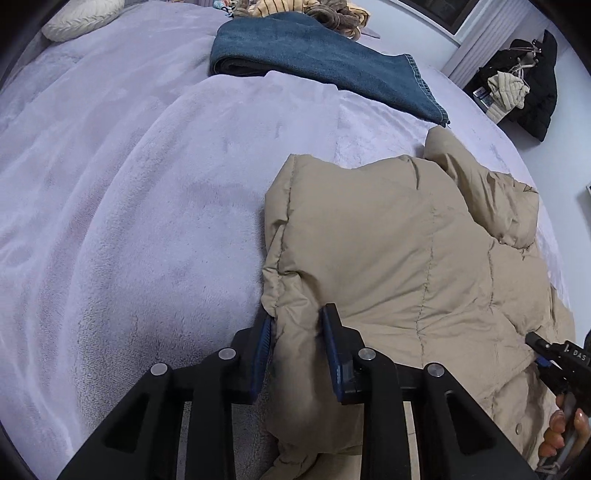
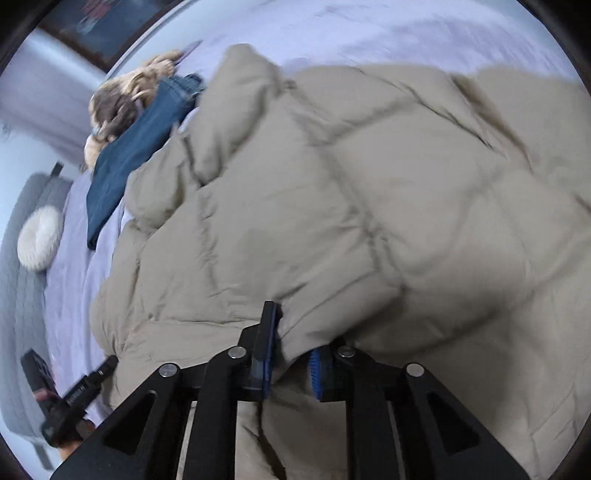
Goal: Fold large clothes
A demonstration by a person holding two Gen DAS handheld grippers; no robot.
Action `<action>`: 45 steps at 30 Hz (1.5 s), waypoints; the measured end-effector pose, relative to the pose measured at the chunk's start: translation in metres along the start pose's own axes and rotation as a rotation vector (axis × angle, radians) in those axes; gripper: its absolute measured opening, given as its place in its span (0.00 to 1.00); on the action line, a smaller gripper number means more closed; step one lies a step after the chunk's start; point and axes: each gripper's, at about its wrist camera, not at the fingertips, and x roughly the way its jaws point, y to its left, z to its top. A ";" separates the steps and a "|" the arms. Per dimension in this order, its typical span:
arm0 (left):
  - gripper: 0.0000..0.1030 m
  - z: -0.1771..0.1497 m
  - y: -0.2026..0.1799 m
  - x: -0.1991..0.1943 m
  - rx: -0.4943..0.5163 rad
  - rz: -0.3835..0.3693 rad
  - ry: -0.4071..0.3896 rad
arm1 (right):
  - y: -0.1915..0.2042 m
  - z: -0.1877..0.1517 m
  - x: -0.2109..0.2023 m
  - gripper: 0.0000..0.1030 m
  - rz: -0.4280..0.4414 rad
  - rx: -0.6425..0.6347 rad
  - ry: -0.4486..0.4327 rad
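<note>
A beige quilted puffer jacket [image 1: 406, 258] lies on the lilac bed cover [image 1: 129, 184], filling most of the right wrist view [image 2: 369, 184]. My left gripper [image 1: 297, 328] is shut on a bunched fold at the jacket's near left edge, its blue pads pressing the fabric from both sides. My right gripper [image 2: 291, 343] is shut on a fold of the jacket's near edge, with fabric hanging down between its fingers. The right gripper's tip [image 1: 546, 350] also shows at the lower right of the left wrist view, held by a hand. The left gripper [image 2: 92, 380] appears at the lower left of the right wrist view.
A folded dark blue denim garment [image 1: 314, 55] lies at the far side of the bed, with a heap of mixed clothes [image 1: 325, 11] behind it. A white round pillow [image 1: 81, 18] sits at the far left. Dark coats [image 1: 532, 81] hang by the wall on the right.
</note>
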 end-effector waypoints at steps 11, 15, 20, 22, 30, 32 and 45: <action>0.29 0.020 -0.027 -0.029 0.127 0.030 -0.088 | 0.047 0.024 -0.043 0.21 -0.072 -0.346 -0.105; 0.29 -0.003 -0.033 0.009 0.170 0.134 -0.035 | 0.040 0.012 0.007 0.18 -0.176 -0.398 0.054; 0.29 -0.005 -0.038 0.014 0.204 0.168 -0.035 | 0.023 -0.001 0.002 0.13 -0.169 -0.455 0.042; 0.29 -0.001 -0.044 0.008 0.212 0.200 -0.023 | 0.018 -0.001 -0.010 0.14 -0.159 -0.443 0.043; 0.29 -0.019 -0.096 -0.039 0.218 0.131 -0.039 | -0.048 -0.003 -0.077 0.46 0.004 -0.163 0.045; 0.29 -0.028 -0.119 -0.042 0.229 0.110 -0.031 | -0.068 -0.007 -0.088 0.51 0.017 -0.099 0.040; 1.00 -0.082 -0.273 -0.035 0.371 0.028 0.027 | -0.188 0.010 -0.159 0.80 0.011 0.124 -0.055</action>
